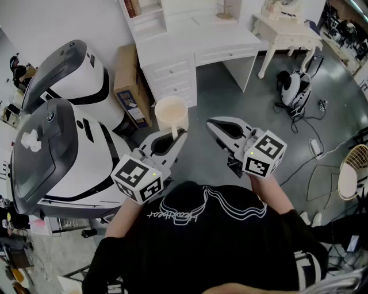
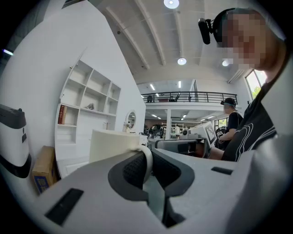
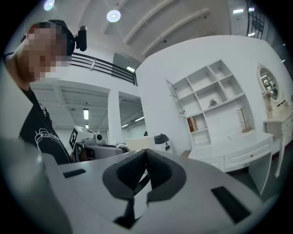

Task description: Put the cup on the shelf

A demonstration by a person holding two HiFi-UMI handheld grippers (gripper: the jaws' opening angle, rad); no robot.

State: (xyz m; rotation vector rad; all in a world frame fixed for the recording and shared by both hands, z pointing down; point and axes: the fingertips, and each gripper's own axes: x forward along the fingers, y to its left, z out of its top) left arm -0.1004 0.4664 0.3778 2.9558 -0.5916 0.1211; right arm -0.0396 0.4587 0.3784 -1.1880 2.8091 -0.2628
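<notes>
Cup (image 1: 171,112) is clamped by its handle (image 2: 147,160) in the left gripper (image 1: 175,135), held upright just ahead of the jaws. Shelf (image 1: 145,17) lies well ahead, slightly left. Right gripper (image 1: 213,123) is closed, empty.

The cup (image 1: 171,112) looks matt cream plastic, the left gripper (image 2: 147,161) smooth matt grey plastic with dark textured fingers (image 2: 131,172), and beside the smooth white-painted desk (image 1: 190,43) stands a dull cardboard box (image 1: 129,86).

Lab hall: white machines (image 1: 86,74), mezzanine railing (image 2: 183,97)
</notes>
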